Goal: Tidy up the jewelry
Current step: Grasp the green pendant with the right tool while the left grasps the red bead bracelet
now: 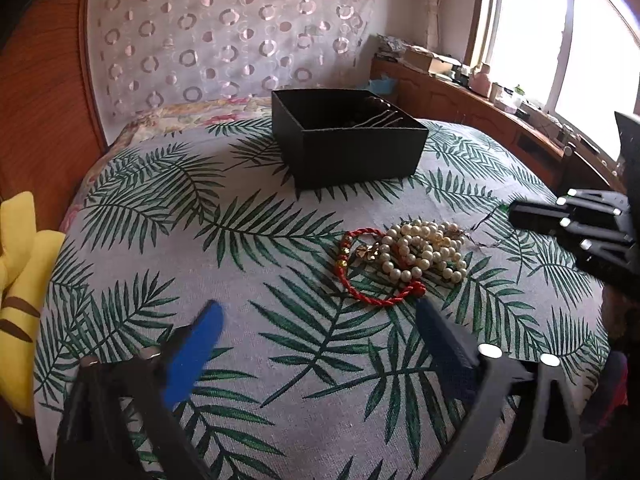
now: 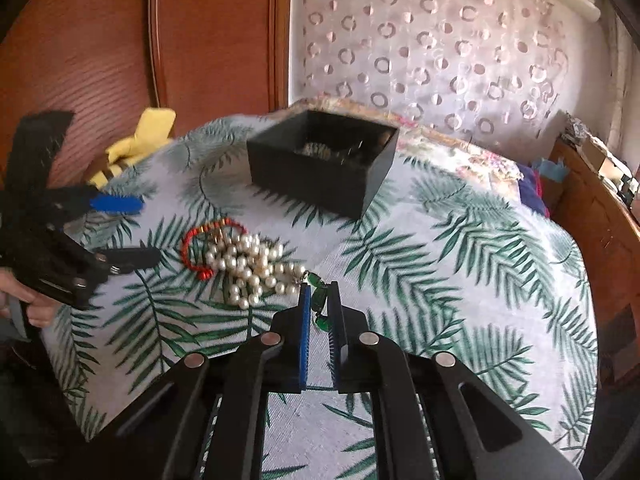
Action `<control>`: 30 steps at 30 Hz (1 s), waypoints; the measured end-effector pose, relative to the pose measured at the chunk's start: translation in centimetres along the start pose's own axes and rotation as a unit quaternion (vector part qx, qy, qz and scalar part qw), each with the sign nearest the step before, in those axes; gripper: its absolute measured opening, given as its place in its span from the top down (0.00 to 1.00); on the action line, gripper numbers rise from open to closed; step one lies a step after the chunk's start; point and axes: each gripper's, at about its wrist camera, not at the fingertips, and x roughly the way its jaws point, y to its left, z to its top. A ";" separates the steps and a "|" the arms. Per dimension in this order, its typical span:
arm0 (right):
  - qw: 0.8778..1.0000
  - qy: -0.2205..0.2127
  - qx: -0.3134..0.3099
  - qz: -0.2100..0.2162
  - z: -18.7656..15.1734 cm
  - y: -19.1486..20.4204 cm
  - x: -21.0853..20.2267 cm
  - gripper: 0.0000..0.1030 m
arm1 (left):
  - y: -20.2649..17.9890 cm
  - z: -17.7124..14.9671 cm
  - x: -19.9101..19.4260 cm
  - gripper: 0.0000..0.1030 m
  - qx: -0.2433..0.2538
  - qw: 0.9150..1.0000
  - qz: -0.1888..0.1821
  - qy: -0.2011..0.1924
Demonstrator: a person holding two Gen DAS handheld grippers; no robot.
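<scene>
So the jewelry sorting is maybe partway through, going by what's lying where. The black box (image 1: 344,136) sits at the far side of the leaf-print cloth (image 1: 240,248), and there's already some stuff inside it: thin chains draped against the inner wall and a darker beaded piece, though I can't make out exactly what those are.

What's left is a little pile in the middle of the cloth, nearer than the box and well apart from it. There's a pearl necklace (image 1: 424,250) all bunched up, with a red cord bracelet (image 1: 372,268) looped around and partly under its left side, plus a couple of small gold bits tangled in.

The right gripper (image 2: 319,312) is pretty much closed, clamped on a green bead strand (image 2: 320,300) that runs up between the blue pads toward the pearl heap. Looks like the strand's far end is touching or hooked into the pearls, so lifting it might drag the pile along.

The left gripper (image 1: 320,320) has its jaws wide apart with nothing between them, just near the pile, right finger tip close to the red bracelet.

My guess: green strand goes in the box next, then pearls and the red bracelet are still to do.
</scene>
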 end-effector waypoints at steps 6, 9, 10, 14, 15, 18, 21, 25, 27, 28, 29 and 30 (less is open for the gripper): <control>1.000 -0.020 0.000 -0.001 0.9 0.1 -1.6 0.91 | 0.0 1.6 0.8 0.47 0.003 1.000 -0.017 0.011; 1.000 -0.023 0.002 0.001 1.0 0.1 -1.8 0.91 | -0.1 2.2 1.8 0.56 0.008 0.999 -0.024 0.023; 1.000 -0.024 0.003 0.002 1.0 0.1 -1.9 0.91 | -0.2 2.4 2.2 0.57 0.011 0.999 -0.026 0.029; 1.000 -0.025 0.005 0.006 0.8 0.2 -2.0 0.91 | -0.7 2.5 3.4 0.64 0.030 0.999 -0.013 0.039; 1.000 -0.026 0.006 0.007 0.8 0.2 -2.0 0.91 | -0.9 2.6 3.5 0.67 0.038 0.999 -0.008 0.036; 1.000 -0.026 0.006 0.010 0.8 0.3 -1.9 0.91 | -1.4 2.5 3.5 0.93 0.059 0.998 -0.002 0.033; 1.000 -0.025 0.005 0.010 0.8 0.3 -2.0 0.91 | -1.7 2.4 3.2 0.94 0.068 0.997 -0.001 0.028; 1.000 -0.026 0.004 0.013 0.8 0.5 -2.0 0.91 | -0.9 3.0 1.5 0.94 0.048 0.999 -0.001 0.001; 1.000 -0.027 0.003 0.014 0.9 0.6 -2.0 0.91 | -0.5 3.6 0.0 0.94 0.038 0.999 0.004 -0.023; 1.000 -0.027 0.002 0.014 0.9 0.5 -2.0 0.91 | -0.4 3.9 -0.4 0.94 0.036 0.999 0.002 -0.029; 1.000 -0.028 0.002 0.015 0.9 0.6 -2.1 0.91 | -0.3 4.3 -1.1 0.94 0.033 0.999 -0.002 -0.038; 0.999 -0.028 0.002 0.015 1.0 0.6 -2.1 0.91 | -0.3 4.6 -1.6 0.94 0.033 0.998 -0.002 -0.047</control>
